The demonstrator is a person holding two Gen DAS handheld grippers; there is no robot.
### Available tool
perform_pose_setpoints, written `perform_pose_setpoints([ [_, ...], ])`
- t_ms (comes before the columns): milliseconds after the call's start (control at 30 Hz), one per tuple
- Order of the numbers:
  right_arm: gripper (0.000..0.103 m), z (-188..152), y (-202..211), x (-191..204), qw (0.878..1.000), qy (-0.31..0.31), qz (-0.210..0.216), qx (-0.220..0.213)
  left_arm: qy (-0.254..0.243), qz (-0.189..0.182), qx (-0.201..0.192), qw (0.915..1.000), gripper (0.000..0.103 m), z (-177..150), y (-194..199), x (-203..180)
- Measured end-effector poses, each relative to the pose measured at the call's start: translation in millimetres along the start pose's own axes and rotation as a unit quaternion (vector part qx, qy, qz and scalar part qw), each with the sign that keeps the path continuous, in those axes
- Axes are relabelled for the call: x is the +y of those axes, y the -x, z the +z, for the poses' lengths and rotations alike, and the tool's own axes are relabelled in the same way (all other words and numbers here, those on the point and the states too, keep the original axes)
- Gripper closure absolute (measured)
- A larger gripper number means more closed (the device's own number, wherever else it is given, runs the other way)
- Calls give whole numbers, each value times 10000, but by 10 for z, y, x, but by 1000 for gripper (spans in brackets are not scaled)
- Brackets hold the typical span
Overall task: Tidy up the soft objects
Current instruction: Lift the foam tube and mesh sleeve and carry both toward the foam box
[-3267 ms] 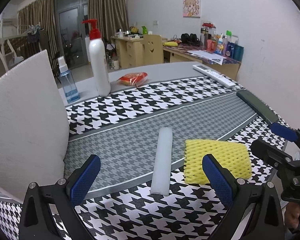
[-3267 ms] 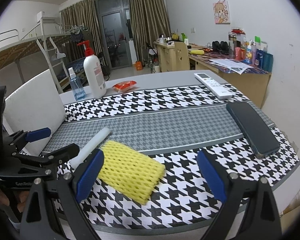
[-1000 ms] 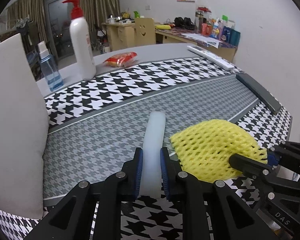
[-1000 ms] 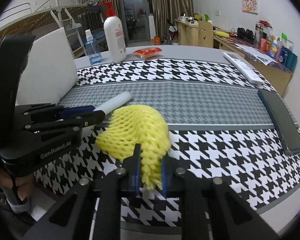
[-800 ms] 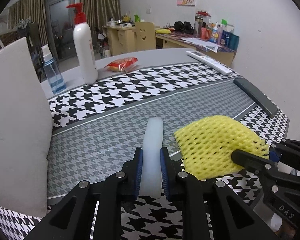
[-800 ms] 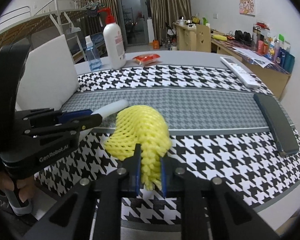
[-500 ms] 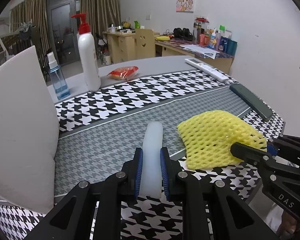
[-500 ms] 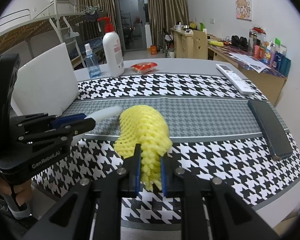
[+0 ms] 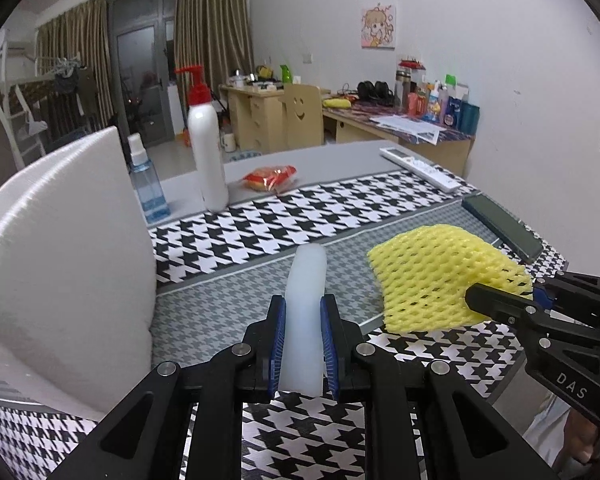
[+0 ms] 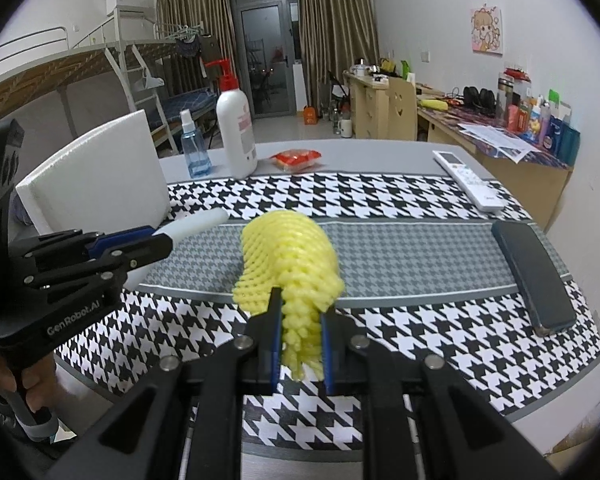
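My left gripper point(image 9: 303, 344) is clamped on the white foam tube point(image 9: 306, 304), blue pads pressed to both its sides; the tube juts forward above the houndstooth table runner point(image 9: 260, 232). My right gripper point(image 10: 299, 344) pinches a bunched edge of the yellow foam net point(image 10: 290, 264), which is lifted and droops over the runner.

The left view shows the net spread flat and wide beside the tube; the right view shows it only end-on, humped. The right view alone shows a hand point(image 10: 32, 392) gripping the left gripper's handle, plus a bunk bed point(image 10: 80, 68) behind. The left view shows the white foam board point(image 9: 60, 256) large at the left, its lower edge cut off by the frame.

The near end of the tube is hidden between the pads. In the right view most of the tube is covered by the left gripper. I can't tell whether the net's far edge touches the runner. The dark phone point(image 10: 536, 276) and the remote point(image 10: 468, 180) lie at the right.
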State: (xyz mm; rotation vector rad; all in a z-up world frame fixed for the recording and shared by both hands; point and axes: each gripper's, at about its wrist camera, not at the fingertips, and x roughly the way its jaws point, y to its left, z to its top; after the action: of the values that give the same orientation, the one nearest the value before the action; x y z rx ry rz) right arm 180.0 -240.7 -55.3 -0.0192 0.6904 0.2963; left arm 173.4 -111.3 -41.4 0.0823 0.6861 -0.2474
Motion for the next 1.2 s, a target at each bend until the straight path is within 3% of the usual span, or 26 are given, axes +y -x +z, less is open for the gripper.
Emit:
perform_pose_setpoints([
  [1200, 84, 322, 265, 175, 9972, 140, 213, -705, -59, 491, -816, 9954, 84, 246, 516, 151],
])
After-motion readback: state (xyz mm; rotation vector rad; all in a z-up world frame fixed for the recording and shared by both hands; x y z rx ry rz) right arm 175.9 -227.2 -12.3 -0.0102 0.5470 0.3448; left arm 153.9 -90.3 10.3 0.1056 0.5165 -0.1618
